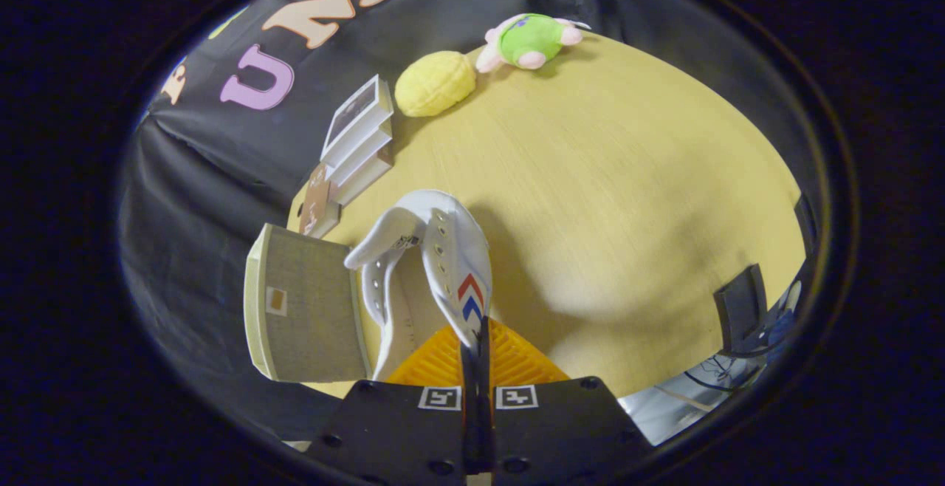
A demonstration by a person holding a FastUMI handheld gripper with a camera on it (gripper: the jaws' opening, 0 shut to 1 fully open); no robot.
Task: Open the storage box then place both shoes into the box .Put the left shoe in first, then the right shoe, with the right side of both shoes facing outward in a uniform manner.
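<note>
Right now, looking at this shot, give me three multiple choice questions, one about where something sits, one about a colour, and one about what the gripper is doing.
1. Where is the storage box?
A. Beside the white shoe, by the table's edge
B. On top of the stack of books
C. Under the green plush toy

2. What colour is the chevron mark on the shoe?
A. Green and yellow
B. Red and blue
C. Black and white

3. What is the gripper doing?
A. Open above the bare table
B. Shut on the yellow toy
C. Shut on the shoe's side wall

Answers:
1 A, the box stands next to the held shoe near the edge of the table.
2 B, a red chevron sits above a blue one.
3 C, both fingers meet on the thin shoe wall just below the chevrons.
</note>
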